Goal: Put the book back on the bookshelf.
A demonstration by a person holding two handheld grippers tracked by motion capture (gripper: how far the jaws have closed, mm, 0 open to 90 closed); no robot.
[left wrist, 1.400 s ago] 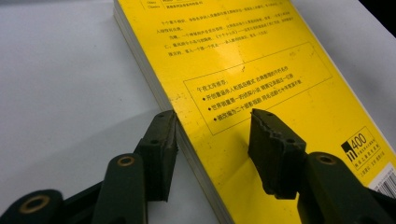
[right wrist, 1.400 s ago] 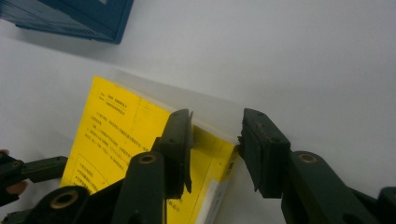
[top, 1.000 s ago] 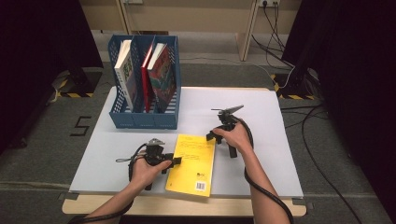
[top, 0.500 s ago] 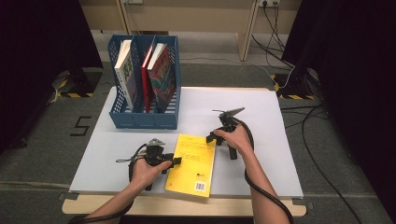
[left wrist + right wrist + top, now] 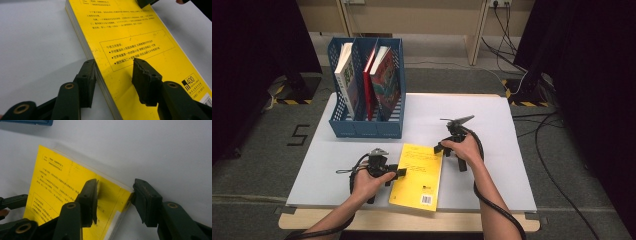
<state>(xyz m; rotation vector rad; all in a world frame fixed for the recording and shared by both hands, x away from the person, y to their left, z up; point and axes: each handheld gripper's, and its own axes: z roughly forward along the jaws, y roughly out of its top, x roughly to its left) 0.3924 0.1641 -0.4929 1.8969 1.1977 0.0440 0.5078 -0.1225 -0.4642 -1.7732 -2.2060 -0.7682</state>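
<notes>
A yellow book (image 5: 417,175) lies flat on the white table (image 5: 497,125), back cover up. My left gripper (image 5: 398,172) is at the book's left long edge. In the left gripper view the gripper (image 5: 113,68) stands open, one jaw beside the page edge and the other over the yellow cover (image 5: 140,37). My right gripper (image 5: 439,148) is at the book's far right corner. Seen in the right gripper view, this gripper (image 5: 115,187) has just been closing its jaws. One jaw is over the cover (image 5: 57,187) and the other is against the corner, with a gap still showing.
A blue file holder (image 5: 367,127) stands at the table's back left with three upright books (image 5: 384,82) in it. Bare table surface lies to the right of the book and behind it. Cables trail on the floor at the right.
</notes>
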